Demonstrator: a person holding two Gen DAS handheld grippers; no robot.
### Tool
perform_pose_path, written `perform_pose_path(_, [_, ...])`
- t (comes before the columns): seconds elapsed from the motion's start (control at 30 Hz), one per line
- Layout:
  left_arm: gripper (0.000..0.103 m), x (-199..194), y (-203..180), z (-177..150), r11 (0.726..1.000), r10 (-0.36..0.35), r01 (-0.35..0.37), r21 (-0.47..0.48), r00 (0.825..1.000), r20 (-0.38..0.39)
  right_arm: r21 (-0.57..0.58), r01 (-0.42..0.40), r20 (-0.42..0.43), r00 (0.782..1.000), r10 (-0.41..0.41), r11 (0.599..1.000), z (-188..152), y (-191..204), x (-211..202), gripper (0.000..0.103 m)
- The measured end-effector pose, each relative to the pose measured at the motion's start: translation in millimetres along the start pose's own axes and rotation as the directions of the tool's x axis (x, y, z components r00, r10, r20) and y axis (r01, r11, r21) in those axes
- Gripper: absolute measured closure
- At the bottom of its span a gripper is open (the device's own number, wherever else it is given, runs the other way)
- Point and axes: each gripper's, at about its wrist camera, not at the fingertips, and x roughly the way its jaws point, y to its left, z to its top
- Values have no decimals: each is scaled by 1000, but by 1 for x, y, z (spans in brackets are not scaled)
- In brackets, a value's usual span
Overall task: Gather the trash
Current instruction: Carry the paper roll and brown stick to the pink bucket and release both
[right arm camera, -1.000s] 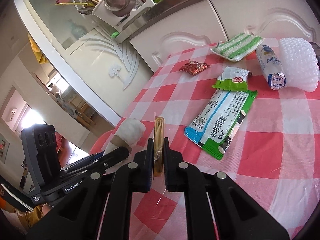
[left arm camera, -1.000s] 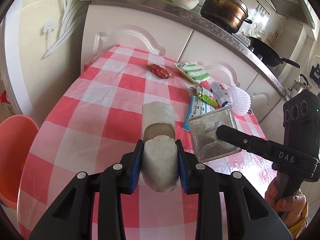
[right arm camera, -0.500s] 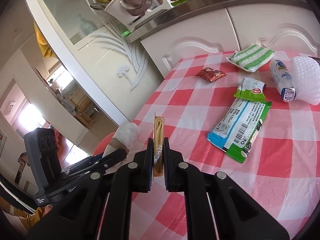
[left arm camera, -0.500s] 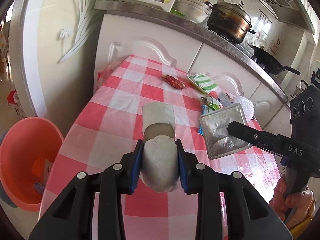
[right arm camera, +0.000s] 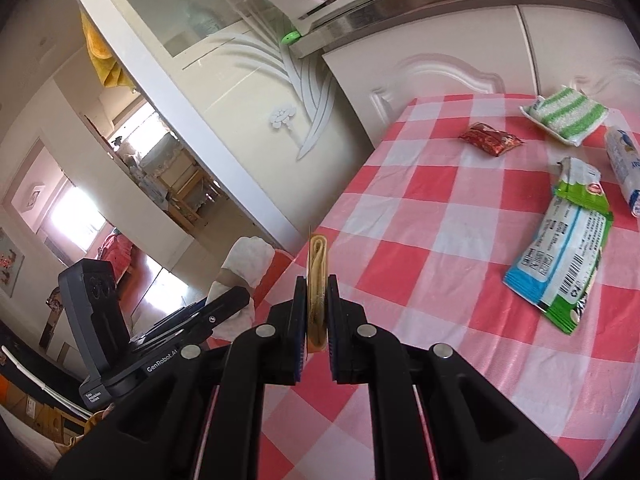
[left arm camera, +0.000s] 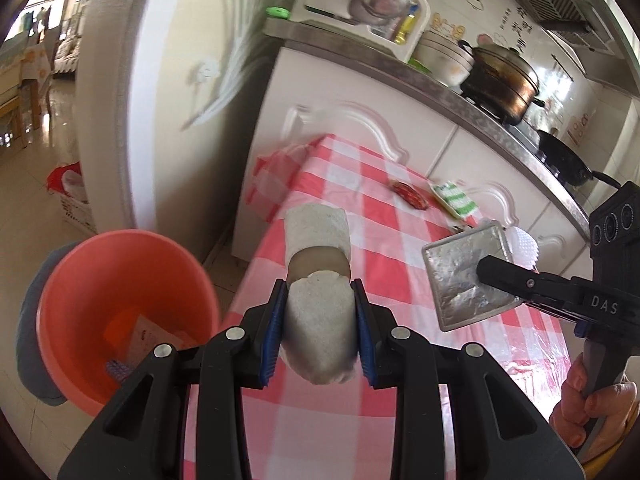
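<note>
**Gripping trash in both claws beside the orange bucket**

Clamped between the blue pads of the left claw (left arm camera: 320, 316) is a nearly spent toilet paper roll (left arm camera: 318, 280), its brown cardboard core showing between two bands of white paper; it juts forward past the fingertips, above the edge of the table (left arm camera: 384, 216) with its red-and-white checked cloth. Below and to the left of that edge, on the tiled floor, stands an orange plastic bucket (left arm camera: 80, 280) with a few scraps of paper and packaging lying at its bottom.

The right claw (right arm camera: 317, 312) is pressed together on a flat silver foil packet (left arm camera: 464, 276), seen edge-on from its own camera as a thin yellowish strip and face-on from the left camera as a crinkled silver square. A hand (left arm camera: 592, 408) grips the right tool's handle at the lower right of the left view.

Lying on the cloth are a red snack wrapper (right arm camera: 490, 140), a green-and-white striped sponge (right arm camera: 566, 114) in a small white tray, a long blue, white and green wrapper (right arm camera: 560, 260), and a white tube-shaped package (right arm camera: 624, 168) at the frame's right edge. Behind the table runs a white cabinet with a steel top carrying a dark lidded pot (left arm camera: 500, 76) and a black wok (left arm camera: 564, 156).
</note>
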Motion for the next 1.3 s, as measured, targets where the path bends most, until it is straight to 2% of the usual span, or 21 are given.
perform_pose_path(0.27, [69, -23, 66, 1, 990, 120, -116, -86, 992, 39, -84, -74, -65, 996, 68, 994, 11, 52, 46, 92])
perform_pose_path(0.5, [69, -31, 113, -5, 969, 198, -192, -156, 980, 26, -153, -119, -122, 987, 101, 981, 20, 90, 89, 92])
perform_pose_path(0.9, [69, -3, 146, -21, 952, 215, -226, -205, 974, -74, -233, -129, -260, 963, 66, 964, 6, 127, 162, 92])
perform_pose_path(1.3, [69, 13, 154, -28, 947, 222, -243, -208, 968, -120, -251, -110, -315, 949, 26, 962, -5, 130, 191, 92])
